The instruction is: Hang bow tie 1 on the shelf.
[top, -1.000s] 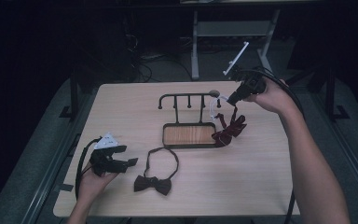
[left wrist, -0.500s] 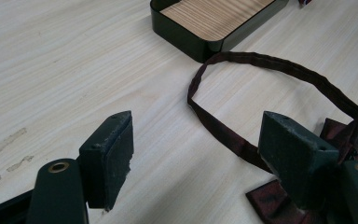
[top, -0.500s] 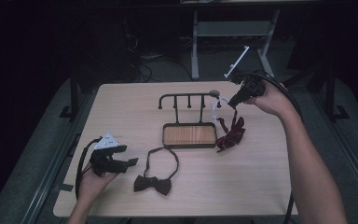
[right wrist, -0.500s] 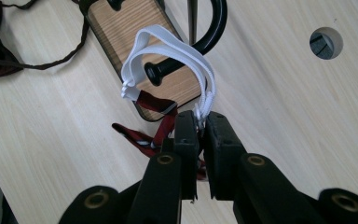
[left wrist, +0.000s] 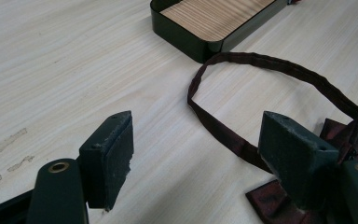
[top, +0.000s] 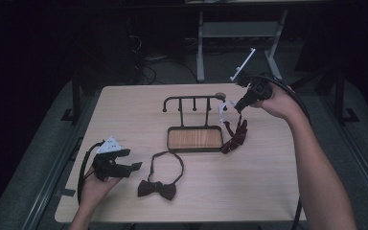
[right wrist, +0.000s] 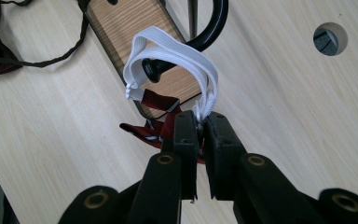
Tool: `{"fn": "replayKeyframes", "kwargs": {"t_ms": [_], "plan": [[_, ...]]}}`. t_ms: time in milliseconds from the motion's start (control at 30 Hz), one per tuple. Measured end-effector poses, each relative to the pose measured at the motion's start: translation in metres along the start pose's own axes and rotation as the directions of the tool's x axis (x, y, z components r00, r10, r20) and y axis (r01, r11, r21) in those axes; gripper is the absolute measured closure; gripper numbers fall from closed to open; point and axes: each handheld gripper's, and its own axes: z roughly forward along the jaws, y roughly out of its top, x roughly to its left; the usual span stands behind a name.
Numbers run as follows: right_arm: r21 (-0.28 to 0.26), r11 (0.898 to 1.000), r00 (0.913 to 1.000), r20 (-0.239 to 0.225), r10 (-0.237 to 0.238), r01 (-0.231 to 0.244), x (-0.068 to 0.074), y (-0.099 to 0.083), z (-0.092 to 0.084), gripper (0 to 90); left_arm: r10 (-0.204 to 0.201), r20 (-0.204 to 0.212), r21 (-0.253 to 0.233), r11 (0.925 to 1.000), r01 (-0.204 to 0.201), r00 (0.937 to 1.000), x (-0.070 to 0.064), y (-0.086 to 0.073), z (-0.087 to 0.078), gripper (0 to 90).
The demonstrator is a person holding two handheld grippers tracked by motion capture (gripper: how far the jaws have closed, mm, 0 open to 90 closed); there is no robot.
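1. Right gripper [right wrist: 198,122] is clenched on the white elastic band [right wrist: 177,51] of a red bow tie [top: 234,136], above the table's [top: 268,191] far right
2. Band loops over the black hook rack's [top: 191,100] end knob; the tie dangles beside its wooden tray [top: 195,139]
3. Left gripper [left wrist: 196,149] rests released, nothing between, beside the dark bow tie [top: 157,188] lying near the front edge

I'm holding my left gripper [left wrist: 196,154] fingers apart over the surface [left wrist: 65,70], the bow tie [left wrist: 279,74] strap looping beside the tray [left wrist: 191,42].
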Motion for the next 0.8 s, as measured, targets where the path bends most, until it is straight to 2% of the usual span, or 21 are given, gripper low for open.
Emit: {"fn": "replayKeyframes", "kwargs": {"t_ms": [167,300,467,800], "plan": [[0.002,1.000,1.0000,0.001,0.002,-0.002,-0.0009,0.0021,-0.0001,83.1,-0.008,0.003,-0.008,0.9999,0.008,1.0000,-0.0001,-0.0002,0.0005,26.4],[0.002,1.000,1.0000,-0.001,0.002,-0.002,-0.0022,0.0035,0.0012,83.1,0.004,0.003,-0.002,1.0000,-0.004,1.0000,0.0007,-0.0001,0.0004,26.5],[0.005,1.000,0.9999,-0.007,0.008,-0.008,-0.0043,0.0056,0.0039,83.1,-0.016,0.007,-0.008,0.9998,0.016,0.9999,0.0009,-0.0005,0.0009,26.5],[0.013,1.000,0.9998,-0.019,0.009,-0.009,-0.0053,0.0058,0.0077,80.6,-0.007,0.008,-0.008,0.9999,0.007,0.9999,0.0006,-0.0003,0.0008,26.4]]}}
